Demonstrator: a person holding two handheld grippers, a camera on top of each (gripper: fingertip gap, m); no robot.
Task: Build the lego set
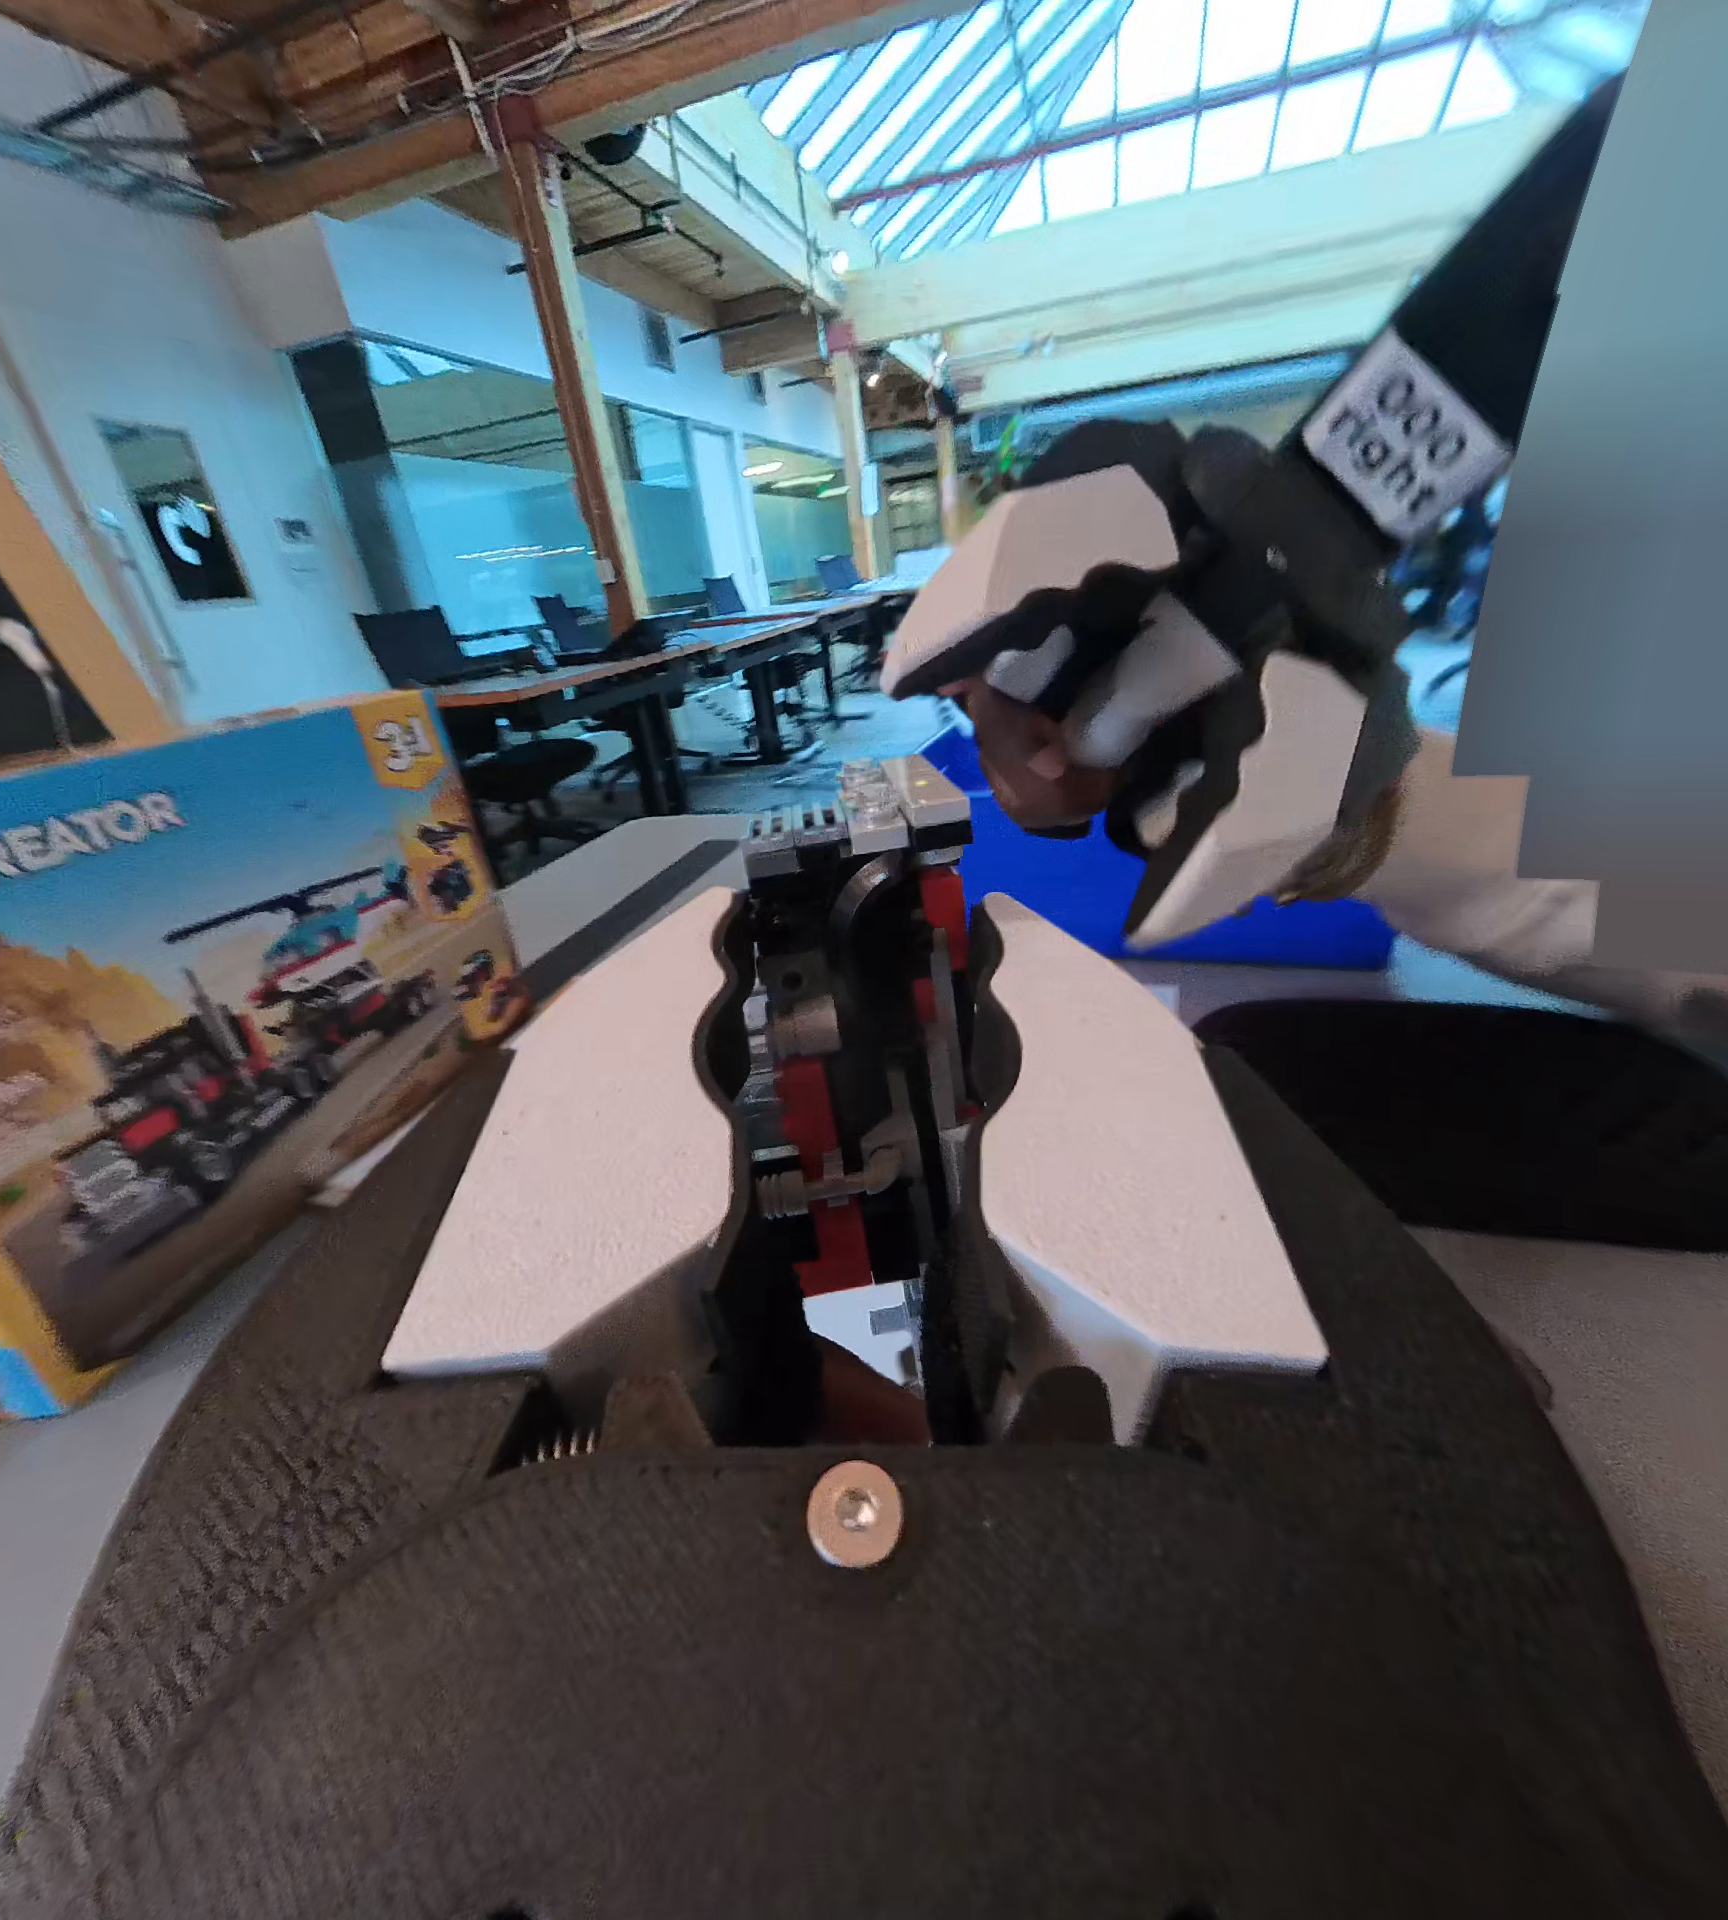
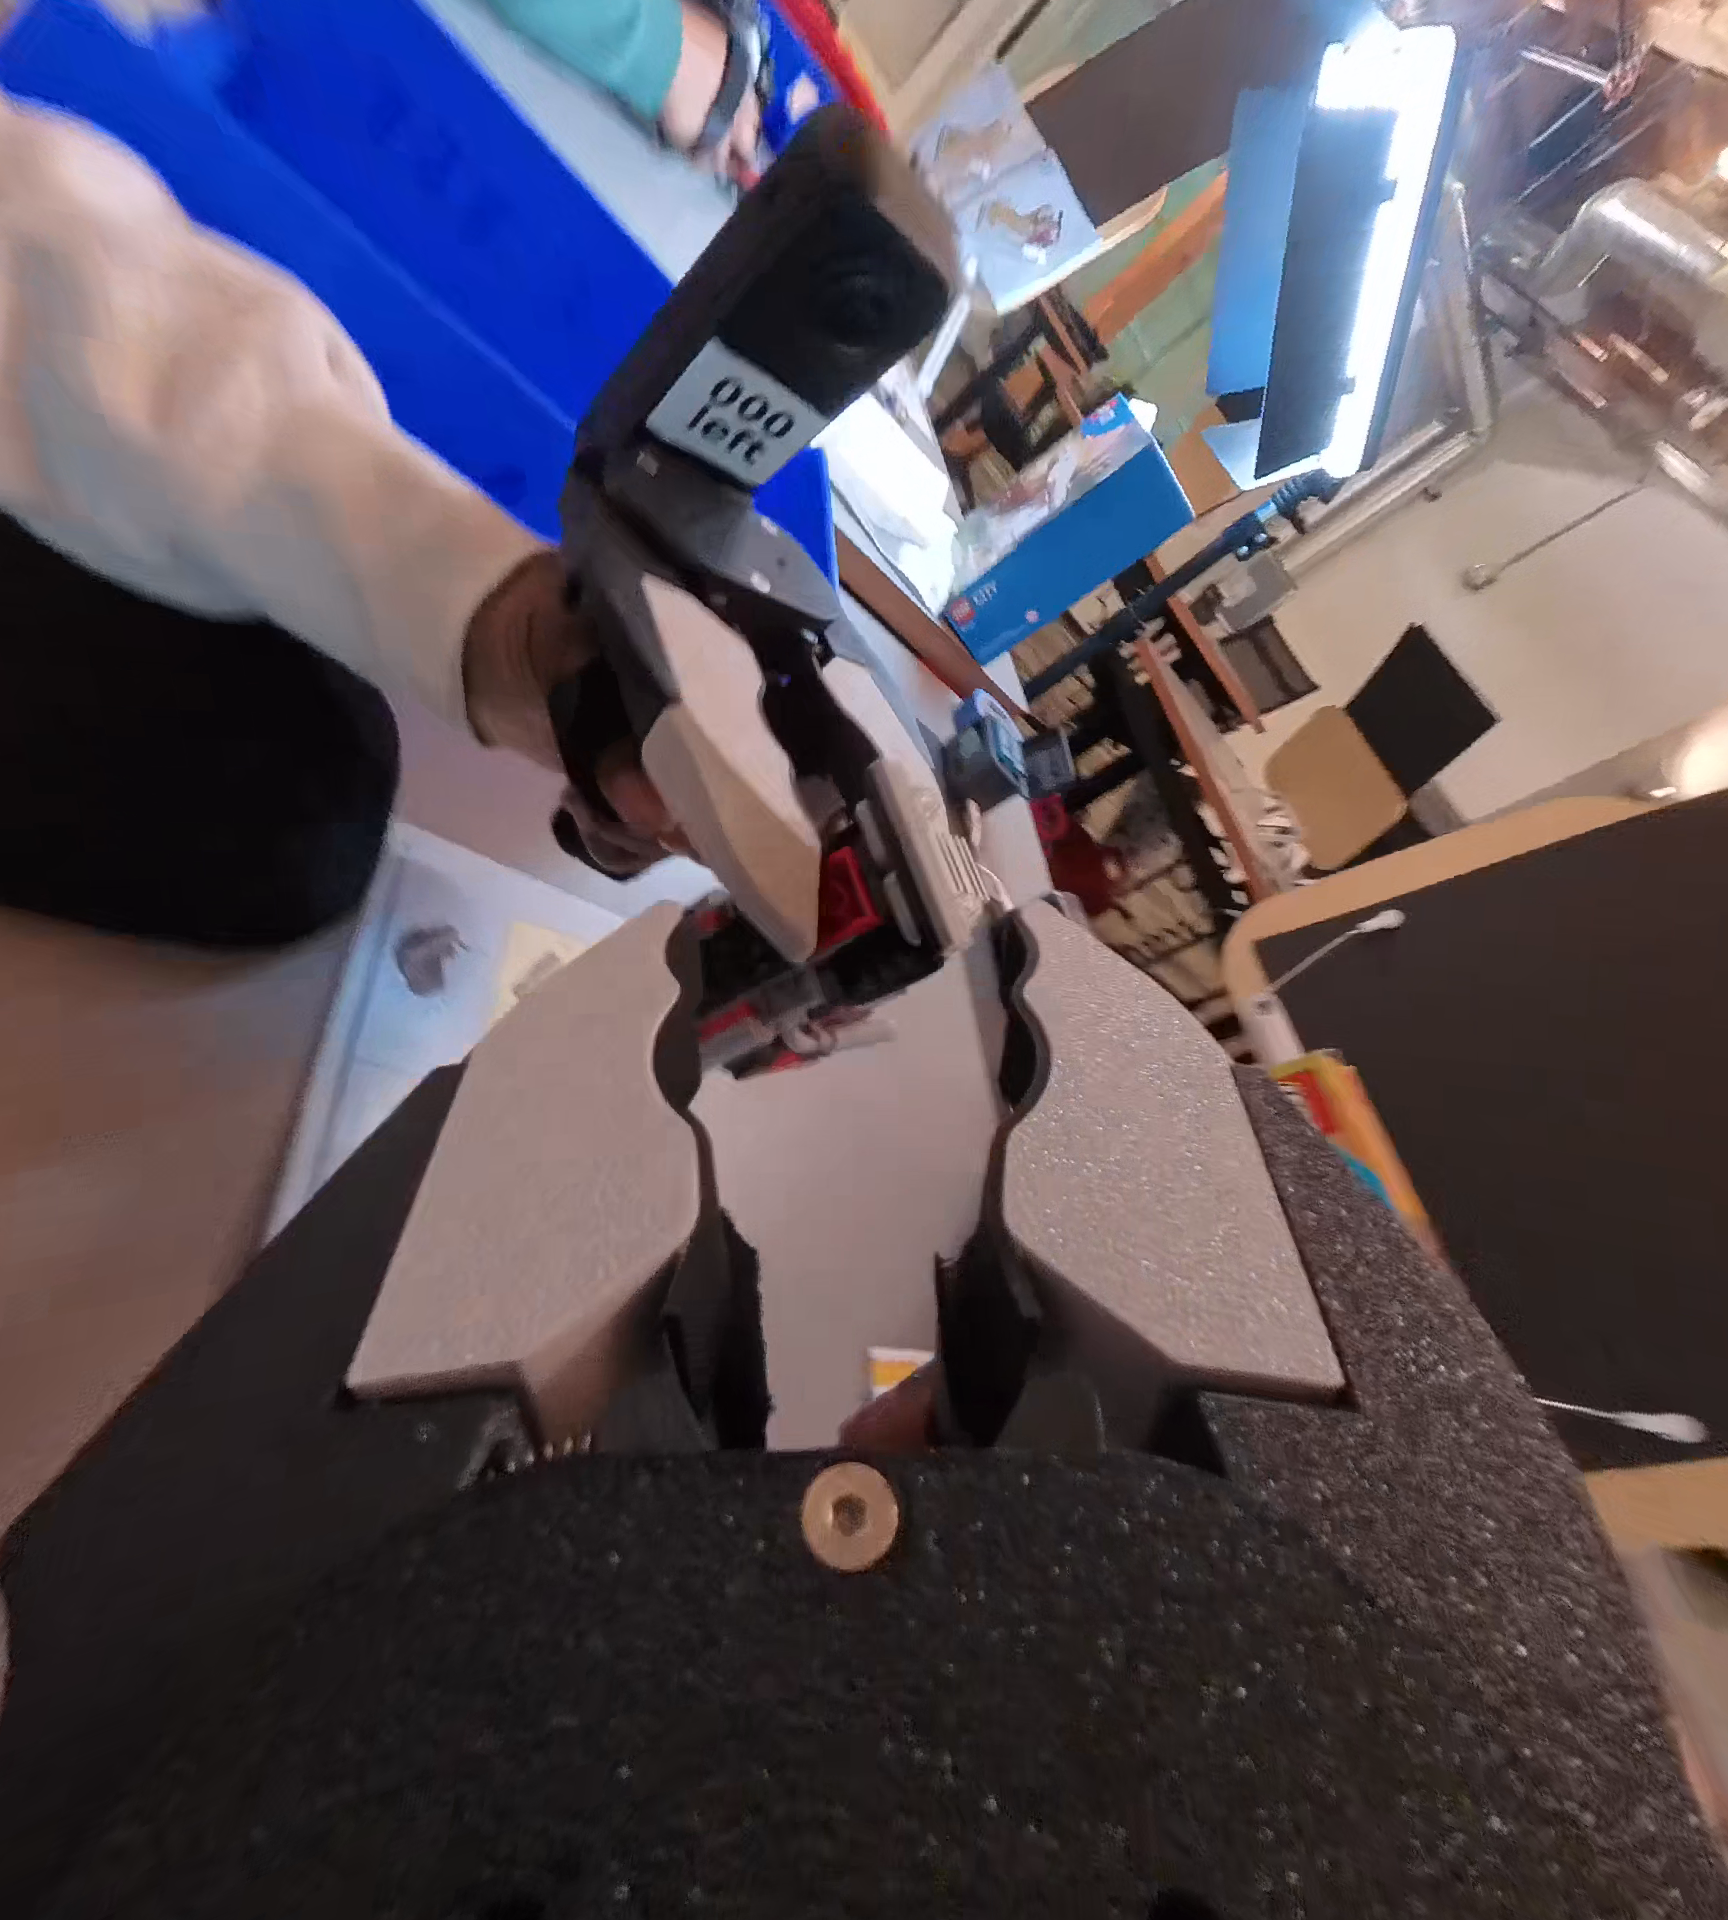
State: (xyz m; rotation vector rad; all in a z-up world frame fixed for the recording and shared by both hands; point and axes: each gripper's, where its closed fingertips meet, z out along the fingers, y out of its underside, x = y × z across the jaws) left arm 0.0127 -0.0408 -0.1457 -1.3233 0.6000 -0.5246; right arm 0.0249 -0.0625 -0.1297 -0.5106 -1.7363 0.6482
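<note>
Gripping the half-built black, red and grey brick model (image 1: pixel 844 1049) between my left tongs (image 1: pixel 844 914), I have it clamped along its flanks, well clear of the grey surface (image 1: pixel 1618 1382), so its studded grey end sticks out past the fingertips where a new piece could go on. Its long axis runs along the fingers, pointing away from my camera and up; the grey plates with the clear round stud crown the far end. I judge this hold is meant to brace the model against a push from the other side.

My right tongs (image 2: pixel 844 925) stand parted with nothing between them, and in their own view the model sits just beyond the tips, lying crosswise. From the left view they hover above and to the right of the model's top, apart from it.

Farther left stands the colourful cardboard set box (image 1: pixel 185 997), upright on the surface. Behind the right tongs lies a blue plastic bin (image 1: pixel 1047 873).
</note>
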